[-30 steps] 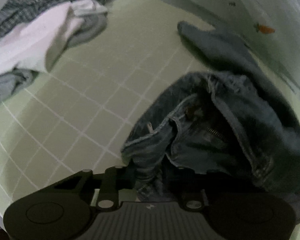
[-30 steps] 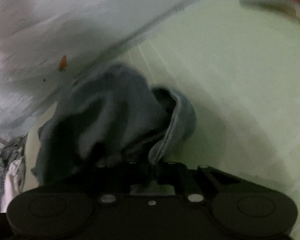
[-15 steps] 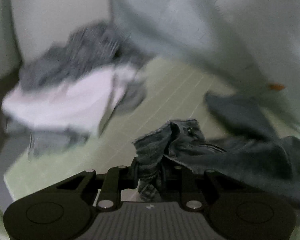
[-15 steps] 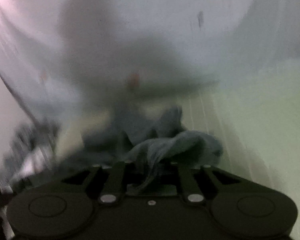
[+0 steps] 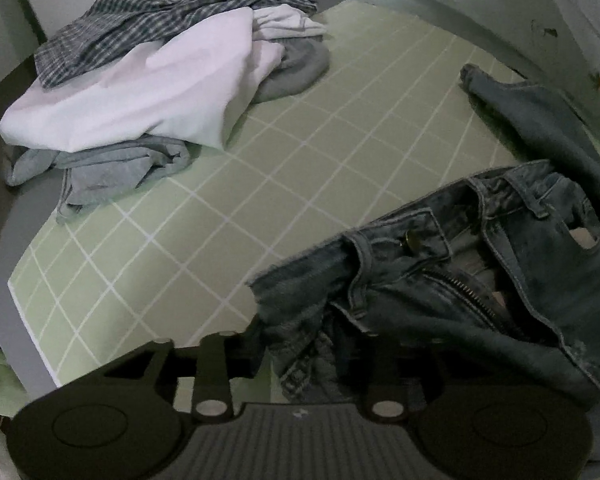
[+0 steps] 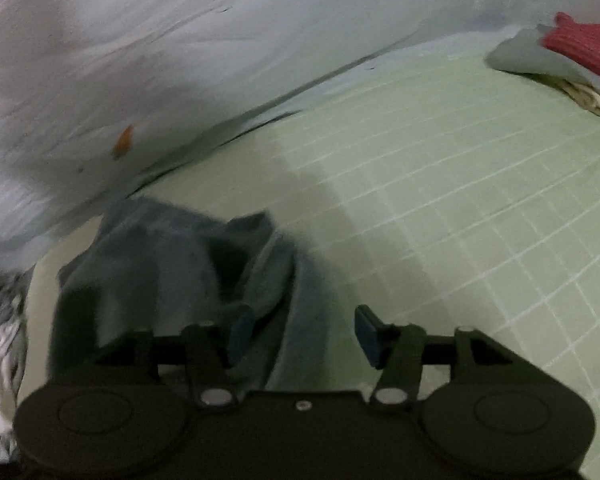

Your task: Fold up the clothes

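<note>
Jeans pinned at one corner, other side let go

Left gripper [image 5: 300,344] is clamped on the jeans [image 5: 480,280] at the waistband, fly open, denim bunched to its right on the mat [image 5: 300,140]. Right gripper [image 6: 304,336] stands wide open, holding nothing, denim just left of it. To fold well, I'd pull the waistband flat. Open mat lies ahead; the pile [image 5: 160,60] sits far ahead-left

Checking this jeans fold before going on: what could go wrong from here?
The right gripper stands open beside the jeans, so only the left gripper holds denim; pulling now may drag them crooked. The fly is unzipped and the waistband bunched, so creases could get folded in. One leg trails toward the mat edge by the hanging sheet and might slip off.
</note>
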Demonstrator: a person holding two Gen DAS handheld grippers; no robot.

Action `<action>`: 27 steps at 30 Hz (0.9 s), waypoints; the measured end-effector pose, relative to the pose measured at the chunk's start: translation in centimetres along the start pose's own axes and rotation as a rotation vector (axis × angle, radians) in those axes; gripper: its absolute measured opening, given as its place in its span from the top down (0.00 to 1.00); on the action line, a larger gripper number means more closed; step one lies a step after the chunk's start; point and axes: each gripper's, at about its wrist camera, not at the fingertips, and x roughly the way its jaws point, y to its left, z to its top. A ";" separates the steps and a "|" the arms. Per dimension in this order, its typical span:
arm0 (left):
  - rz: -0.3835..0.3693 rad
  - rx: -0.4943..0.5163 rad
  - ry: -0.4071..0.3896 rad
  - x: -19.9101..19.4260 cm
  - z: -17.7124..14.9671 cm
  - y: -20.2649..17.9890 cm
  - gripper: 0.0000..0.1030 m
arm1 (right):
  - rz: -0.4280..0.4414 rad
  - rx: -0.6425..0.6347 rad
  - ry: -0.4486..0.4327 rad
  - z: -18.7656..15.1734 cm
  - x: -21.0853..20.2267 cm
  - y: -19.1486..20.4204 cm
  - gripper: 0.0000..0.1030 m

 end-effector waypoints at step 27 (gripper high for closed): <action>-0.261 0.278 -0.124 -4.6 3.6 -11.9 0.23 | 0.067 -0.052 0.098 0.8 8.8 0.3 0.57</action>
